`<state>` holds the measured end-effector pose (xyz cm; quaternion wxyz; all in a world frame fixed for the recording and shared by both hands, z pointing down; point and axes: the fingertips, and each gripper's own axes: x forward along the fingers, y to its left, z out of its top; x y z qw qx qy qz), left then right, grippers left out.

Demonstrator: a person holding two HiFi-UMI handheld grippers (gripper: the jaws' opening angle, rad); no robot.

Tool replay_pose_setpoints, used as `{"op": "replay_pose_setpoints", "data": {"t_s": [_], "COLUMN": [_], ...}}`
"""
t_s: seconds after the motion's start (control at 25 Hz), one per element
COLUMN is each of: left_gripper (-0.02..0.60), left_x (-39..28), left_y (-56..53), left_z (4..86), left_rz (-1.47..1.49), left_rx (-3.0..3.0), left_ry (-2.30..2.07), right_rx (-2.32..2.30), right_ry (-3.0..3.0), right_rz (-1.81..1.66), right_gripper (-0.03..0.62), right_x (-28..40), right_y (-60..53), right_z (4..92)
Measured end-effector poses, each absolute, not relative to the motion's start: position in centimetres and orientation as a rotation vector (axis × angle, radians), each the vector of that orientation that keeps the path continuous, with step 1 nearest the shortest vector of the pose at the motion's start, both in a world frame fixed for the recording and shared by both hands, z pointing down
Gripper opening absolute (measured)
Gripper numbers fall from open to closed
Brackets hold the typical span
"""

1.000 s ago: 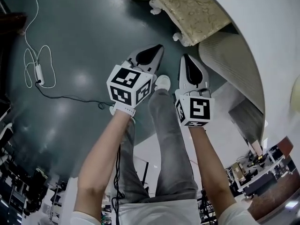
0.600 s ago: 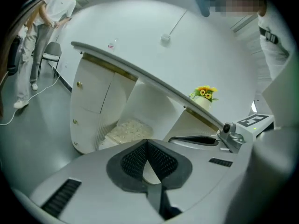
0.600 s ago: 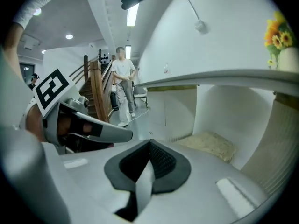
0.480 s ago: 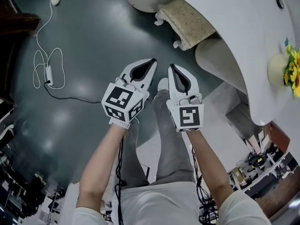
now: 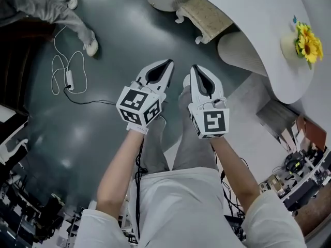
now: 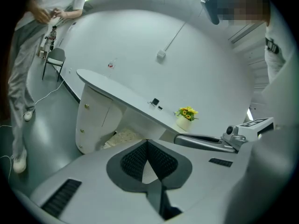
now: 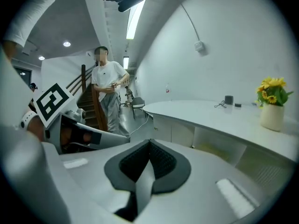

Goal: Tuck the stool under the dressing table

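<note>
The stool (image 5: 204, 15), with a cream patterned cushion and white legs, stands partly under the curved white dressing table (image 5: 248, 12) at the top of the head view. My left gripper (image 5: 169, 62) and right gripper (image 5: 194, 67) hover side by side in the air, well short of the stool, both shut with nothing held. In the left gripper view the shut jaws (image 6: 147, 142) point at the table (image 6: 117, 91), with the cushion (image 6: 120, 136) showing beneath it. The right gripper (image 7: 149, 142) looks along the tabletop (image 7: 210, 112).
A pot of yellow flowers (image 5: 302, 39) stands on the table. A white cable with an adapter (image 5: 64, 76) lies on the dark floor at left, beside another person's leg (image 5: 77, 19). That person (image 7: 107, 92) stands near a staircase and a chair (image 6: 56, 59).
Both grippers have risen together and drawn back from the stool, still shut and empty. The stool now looks smaller and farther away, and the flower pot has come into the head view.
</note>
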<state>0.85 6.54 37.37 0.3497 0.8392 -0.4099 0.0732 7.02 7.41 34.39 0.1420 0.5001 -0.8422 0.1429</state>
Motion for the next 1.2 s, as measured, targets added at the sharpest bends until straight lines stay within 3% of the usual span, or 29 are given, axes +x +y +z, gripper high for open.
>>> {"op": "replay_pose_setpoints", "data": {"t_s": [0.52,1.2], "left_gripper": [0.009,0.009], "left_x": [2.5,-3.1], "left_y": [12.8,19.0], "left_z": [26.6,14.8], "left_rz": [0.142,0.032], "left_rx": [2.239,2.298], "left_ry": [-1.004,-1.209], "right_rx": [1.523,1.340], "right_ry": [-2.455,-2.614], "right_rz": [0.403,0.221], "right_gripper": [0.011,0.011], "right_x": [6.8,1.6], "right_y": [15.3,21.4], "right_z": [24.0,13.3]}}
